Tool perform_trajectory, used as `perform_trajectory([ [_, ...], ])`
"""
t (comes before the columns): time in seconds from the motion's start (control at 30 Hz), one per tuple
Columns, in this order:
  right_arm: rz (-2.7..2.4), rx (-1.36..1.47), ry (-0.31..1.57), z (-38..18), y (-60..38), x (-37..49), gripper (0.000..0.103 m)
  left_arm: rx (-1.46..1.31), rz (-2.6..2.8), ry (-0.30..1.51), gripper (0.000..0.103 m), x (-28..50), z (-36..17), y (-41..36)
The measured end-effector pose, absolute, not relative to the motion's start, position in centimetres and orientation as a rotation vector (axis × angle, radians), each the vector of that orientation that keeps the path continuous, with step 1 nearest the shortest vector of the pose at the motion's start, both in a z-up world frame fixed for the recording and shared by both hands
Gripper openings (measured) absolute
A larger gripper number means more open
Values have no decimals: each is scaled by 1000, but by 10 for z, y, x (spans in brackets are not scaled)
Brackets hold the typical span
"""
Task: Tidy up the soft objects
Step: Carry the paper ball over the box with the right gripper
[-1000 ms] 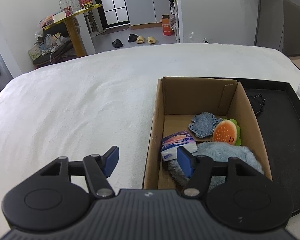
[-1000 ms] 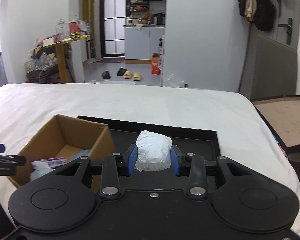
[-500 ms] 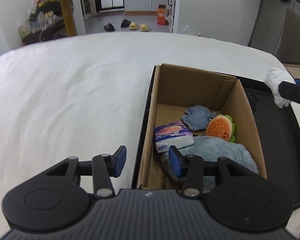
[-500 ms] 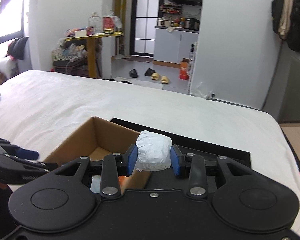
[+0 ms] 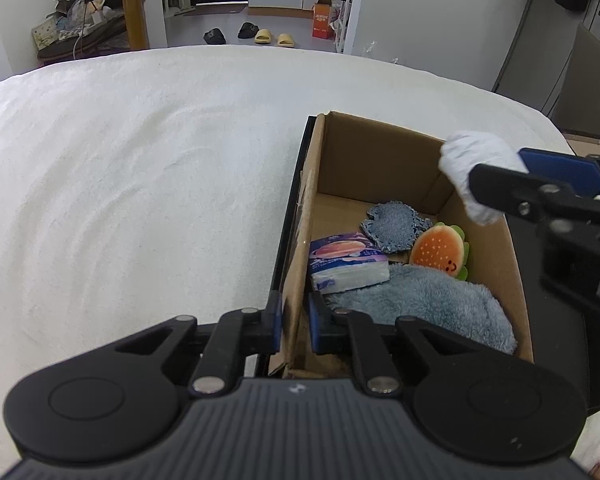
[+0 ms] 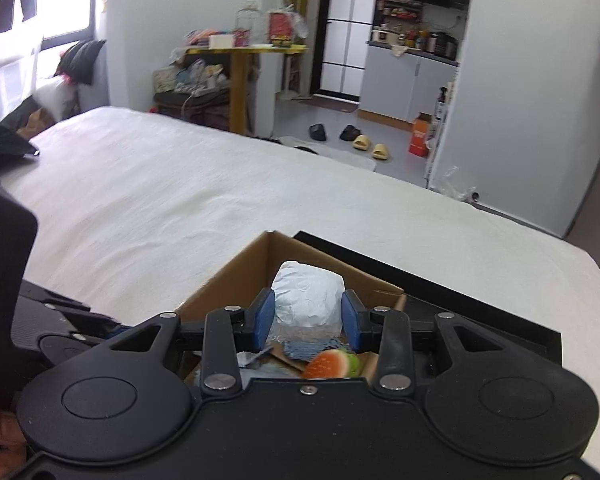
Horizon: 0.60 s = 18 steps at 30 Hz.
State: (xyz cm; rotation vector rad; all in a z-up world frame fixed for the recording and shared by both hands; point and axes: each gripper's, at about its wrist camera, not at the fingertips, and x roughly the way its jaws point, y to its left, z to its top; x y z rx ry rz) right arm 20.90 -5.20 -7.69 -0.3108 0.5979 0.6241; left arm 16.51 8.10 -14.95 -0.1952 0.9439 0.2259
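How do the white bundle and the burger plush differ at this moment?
The white bundle is plain and crumpled, clamped in the right claw above the cardboard box. The burger plush is orange with a green edge and a smiling face, and lies free inside the box. Both look soft.

Contents: one brown cardboard box [image 5: 400, 148], four soft items inside; one white crumpled bundle [image 6: 308, 300]; two grippers.

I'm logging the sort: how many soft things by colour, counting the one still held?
Blue: 2, fluffy cloth, denim patch
Orange: 1, burger plush
Purple and white: 1, tissue pack
White: 1, bundle in the right gripper, above the box
Total: 5
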Motion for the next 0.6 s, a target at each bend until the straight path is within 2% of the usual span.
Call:
perform_trajectory([
  [0.6,713,-442,593,-73,-21,209,37,-214,222,938,12,164,-150,84],
])
